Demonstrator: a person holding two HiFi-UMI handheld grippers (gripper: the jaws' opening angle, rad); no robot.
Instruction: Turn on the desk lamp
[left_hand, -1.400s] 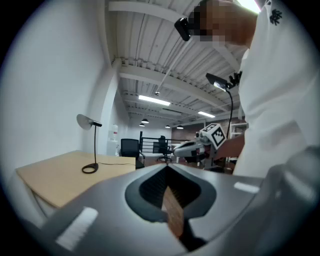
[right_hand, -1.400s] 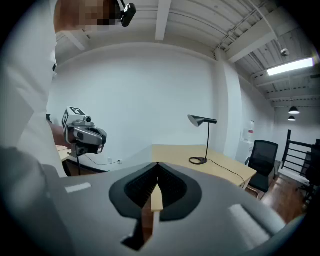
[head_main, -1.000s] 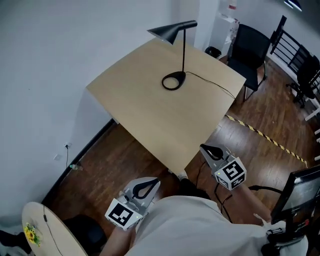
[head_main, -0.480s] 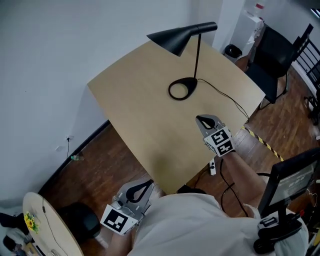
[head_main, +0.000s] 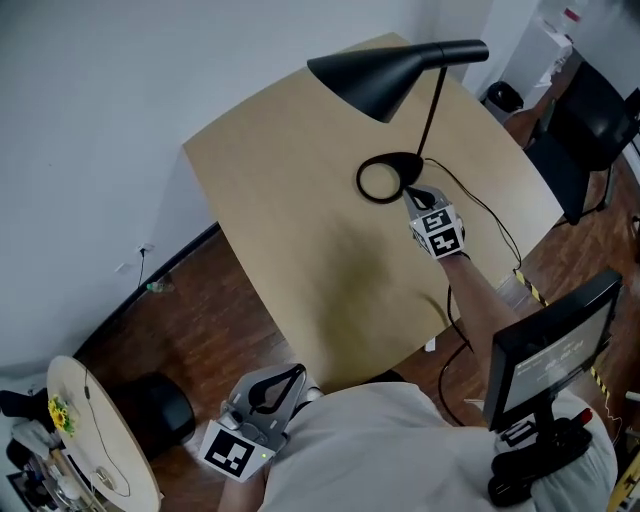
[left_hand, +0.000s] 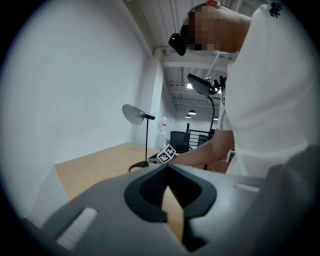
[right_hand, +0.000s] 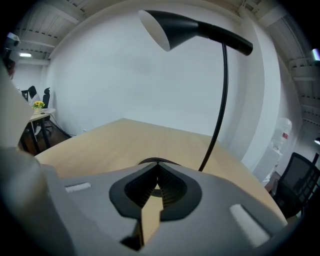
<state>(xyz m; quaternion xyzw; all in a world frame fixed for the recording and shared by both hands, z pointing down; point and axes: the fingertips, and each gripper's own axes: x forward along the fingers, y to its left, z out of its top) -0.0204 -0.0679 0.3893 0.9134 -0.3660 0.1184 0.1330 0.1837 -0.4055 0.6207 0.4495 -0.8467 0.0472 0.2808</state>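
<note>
A black desk lamp stands on the light wooden desk (head_main: 300, 230): cone shade (head_main: 385, 78), thin pole, ring-shaped base (head_main: 383, 178). My right gripper (head_main: 418, 196) is shut and empty, its tips just right of the base ring and low over the desk. In the right gripper view the shade (right_hand: 172, 27) hangs overhead, the pole (right_hand: 220, 100) rises to the right, and the base ring (right_hand: 155, 161) shows just beyond the gripper (right_hand: 158, 169). My left gripper (head_main: 268, 392) is shut, held low by my body, off the desk. Its view shows the lamp (left_hand: 136, 115) far off.
The lamp's black cable (head_main: 490, 215) runs right across the desk to its edge. A monitor (head_main: 550, 345) stands at my right, a black chair (head_main: 590, 125) beyond the desk. A round table (head_main: 95, 450) and a black bin (head_main: 160, 412) are at lower left.
My right gripper has travelled from the desk's near edge across the top to the lamp base. The view has come closer to the desk. The left gripper stays low by my body.
</note>
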